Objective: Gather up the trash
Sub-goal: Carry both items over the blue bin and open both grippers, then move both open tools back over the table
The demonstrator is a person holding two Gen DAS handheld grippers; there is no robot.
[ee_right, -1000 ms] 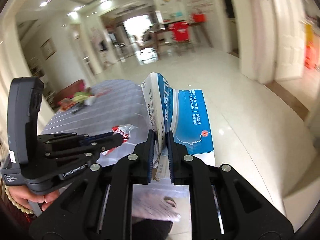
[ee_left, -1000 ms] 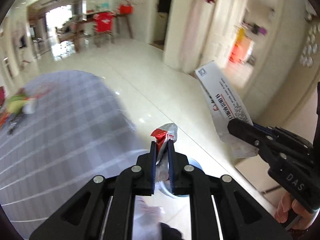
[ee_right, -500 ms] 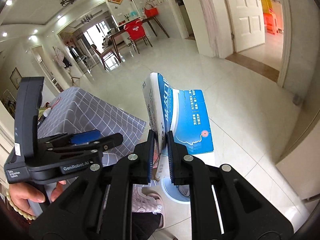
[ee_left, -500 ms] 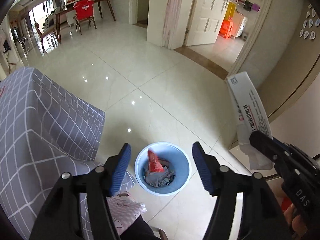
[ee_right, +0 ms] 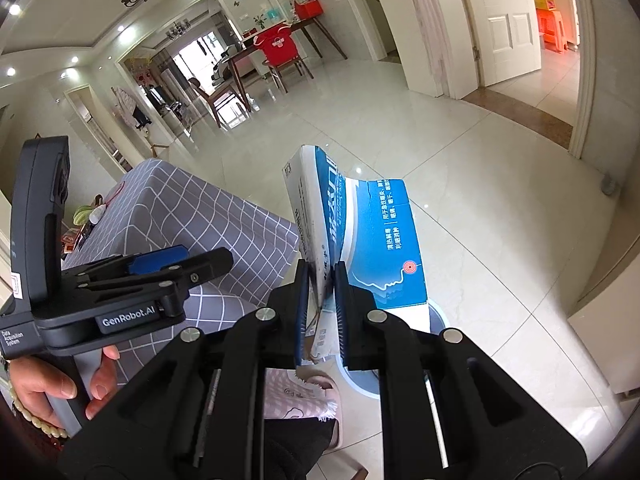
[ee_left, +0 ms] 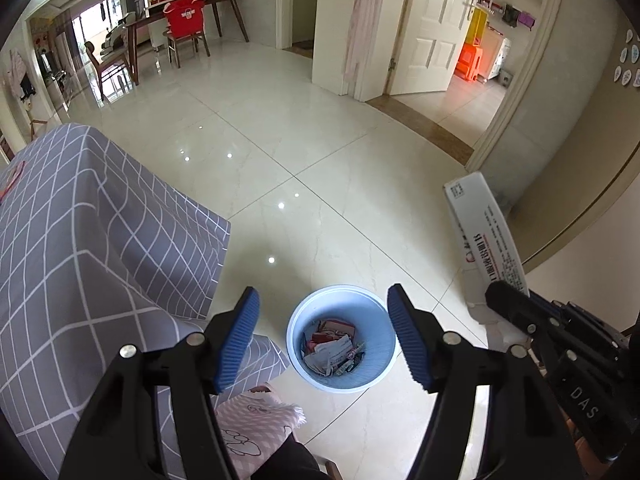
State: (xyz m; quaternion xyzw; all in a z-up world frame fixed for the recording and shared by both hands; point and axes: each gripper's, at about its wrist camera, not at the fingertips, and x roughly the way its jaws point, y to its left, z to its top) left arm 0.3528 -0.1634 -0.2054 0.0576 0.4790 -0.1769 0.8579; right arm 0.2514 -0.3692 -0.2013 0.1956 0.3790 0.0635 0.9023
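A light blue waste bin (ee_left: pixel 382 344) stands on the tiled floor, with crumpled wrappers and paper (ee_left: pixel 332 350) inside. My left gripper (ee_left: pixel 322 292) hovers straight above it; its jaws are opening and nothing is between them. My right gripper (ee_right: pixel 322 266) is shut on the lower edge of a blue and white carton (ee_right: pixel 384 248), held upright above the bin's rim (ee_right: pixel 438 316). From the left wrist view the same carton (ee_left: pixel 486 240) rises at the right, to the right of the bin. The left gripper (ee_right: pixel 200 258) shows side-on, held by a hand (ee_right: pixel 52 384).
A table under a grey checked cloth (ee_left: pixel 80 240) fills the left, its corner close to the bin. A foot in a pink slipper (ee_left: pixel 256 420) is beside the bin. Glossy floor tiles (ee_left: pixel 320 160) stretch to an open white door (ee_left: pixel 432 40) and a dining table with a red-covered chair (ee_left: pixel 186 14).
The left gripper opened and the red and silver wrapper it held dropped into the bin. Both grippers tipped down over the bin; the right one kept its hold on the carton.
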